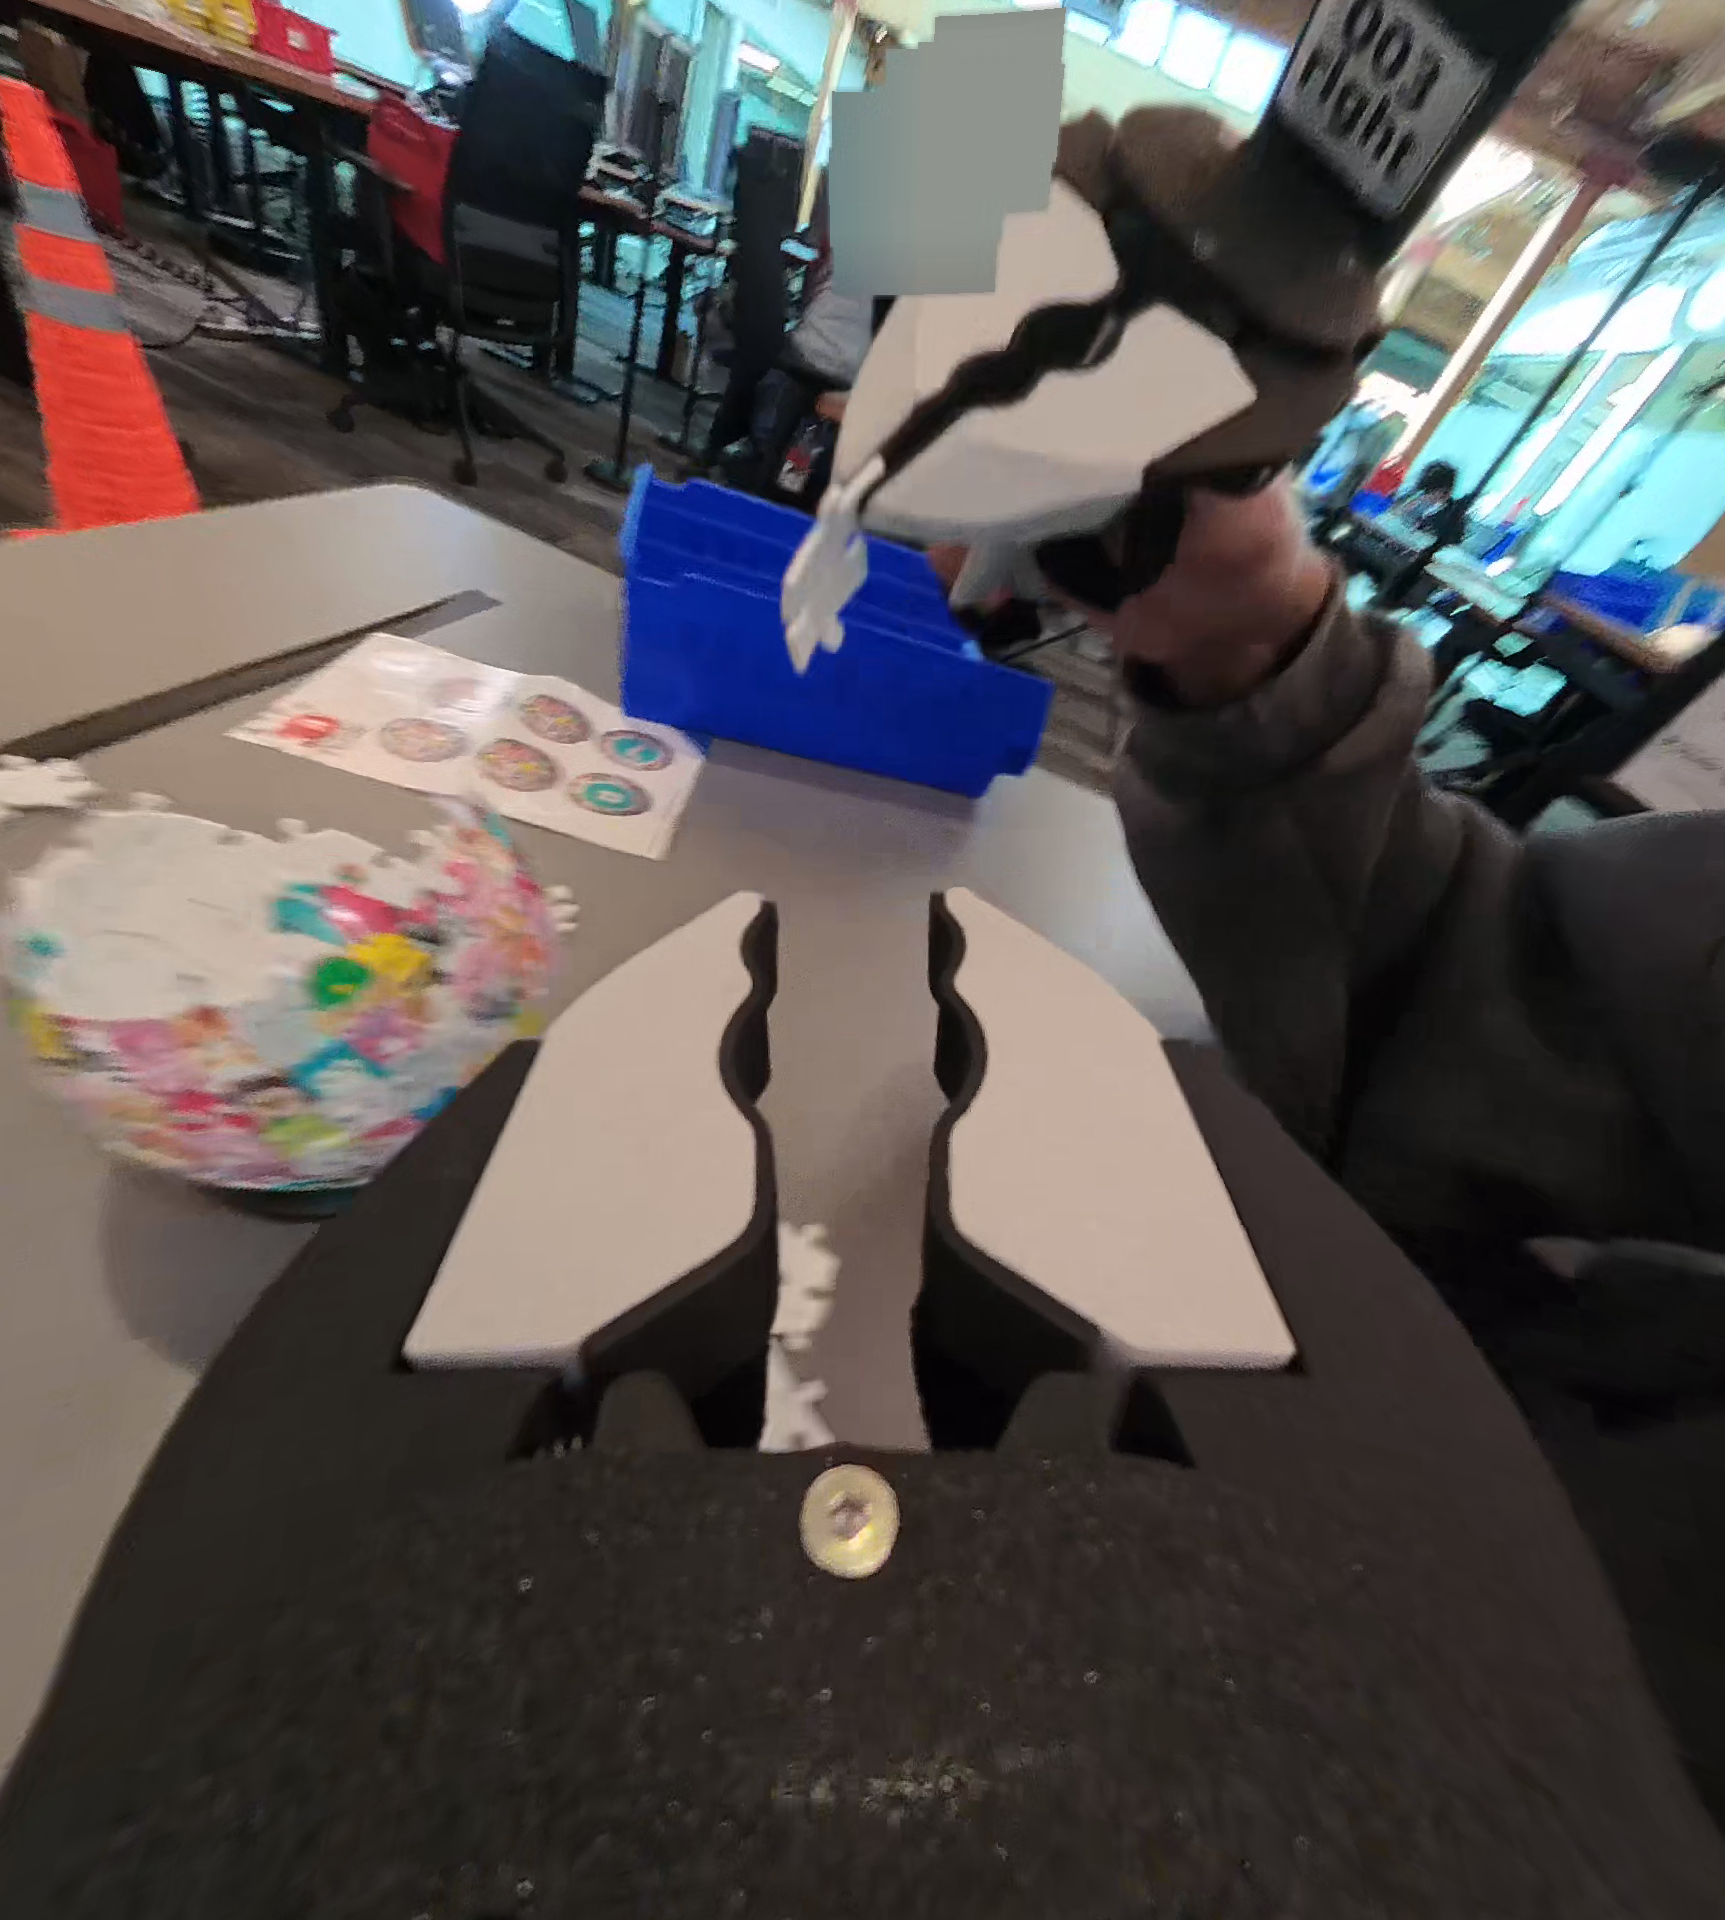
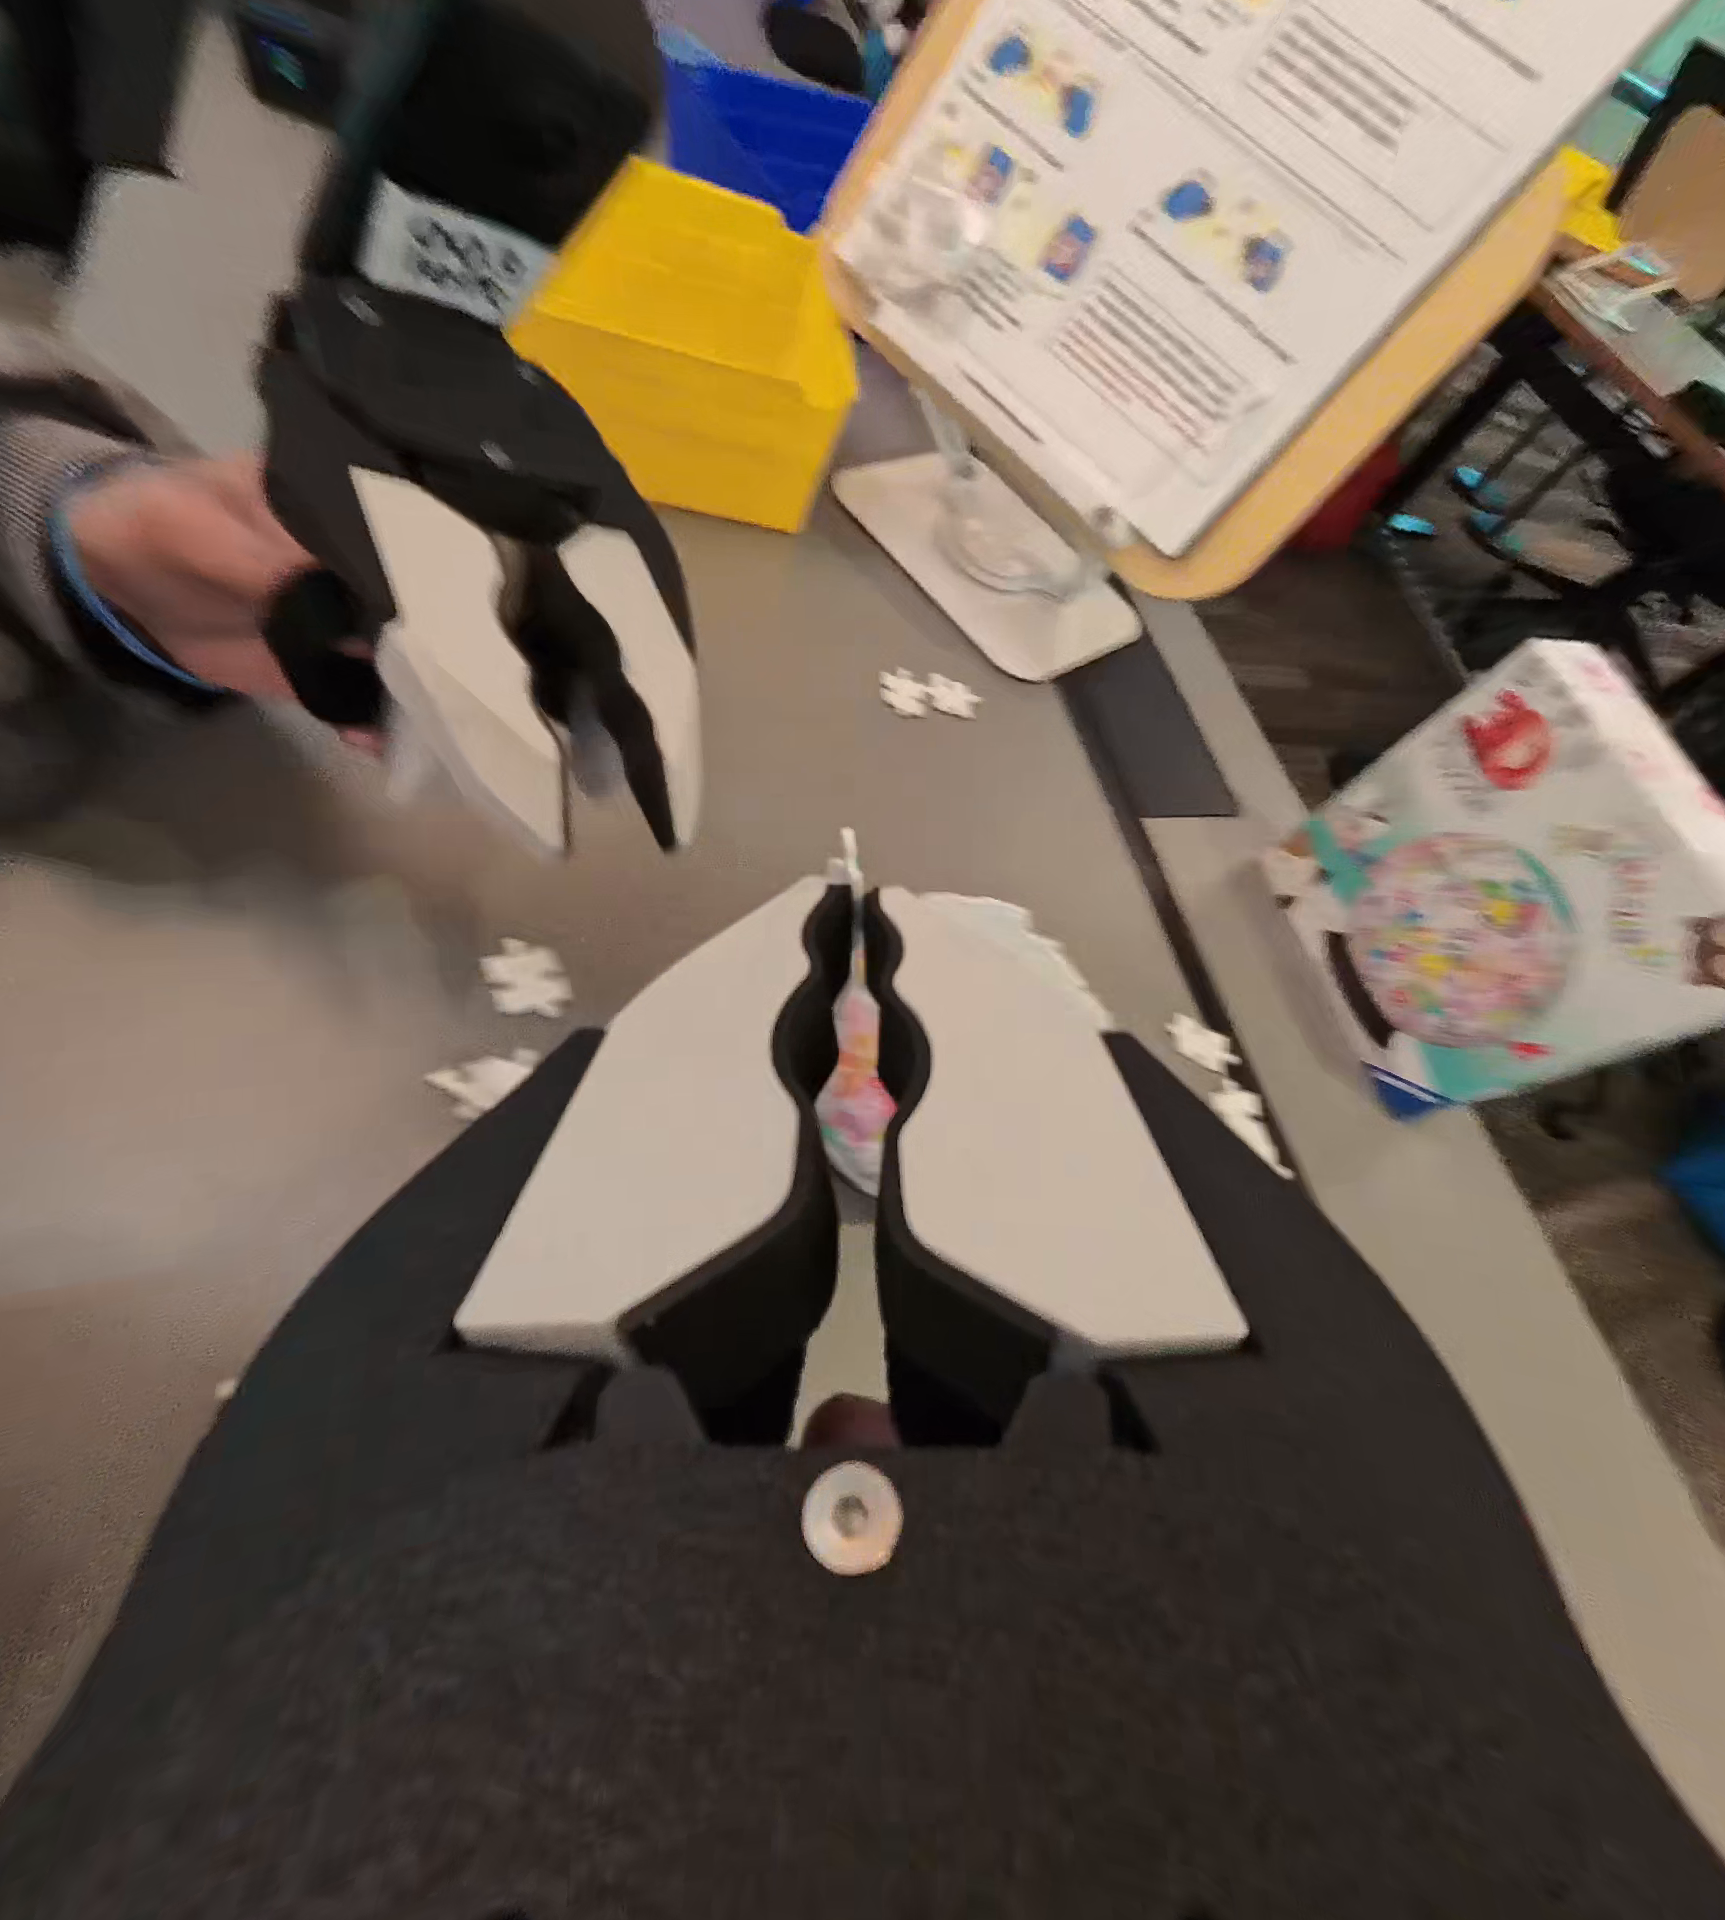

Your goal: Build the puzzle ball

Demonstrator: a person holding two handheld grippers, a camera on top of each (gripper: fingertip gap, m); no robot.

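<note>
Left wrist view: the left hand-held gripper [image 1: 850,925] is hovering over the grey worktop [image 1: 162,582] w/ fingers apart, nothing between them. The half-built, open-topped puzzle ball shell of multicoloured interlocking pieces [image 1: 276,997] is sitting on the worktop just to its left & slightly ahead, open rim facing up, so this hand-held gripper is the nearer one to it. Up & to the right, well above the worktop, the right hand-held gripper [image 1: 842,520] is holding a white jigsaw piece [image 1: 822,587] that is dangling tip-down, long axis roughly vertical; the ball is lying down-left from it. Behind, a blue plastic bin [image 1: 837,686] is standing beside a printed leaflet [image 1: 484,738]; bin contents aren't readable. Right wrist view: the right hand-held gripper [image 2: 853,894] is clamping the piece [image 2: 856,1081] edge-on btwn nearly closed fingers, colourful face partly showing. The left hand-held gripper [image 2: 619,842] is blurred up-left, fingers parted. Loose white pieces [image 2: 525,979] are lying scattered on the worktop. A yellow plastic bin [image 2: 692,343] is sitting farther back, inside not visible; the puzzle box [image 2: 1554,883] is at right.
</note>
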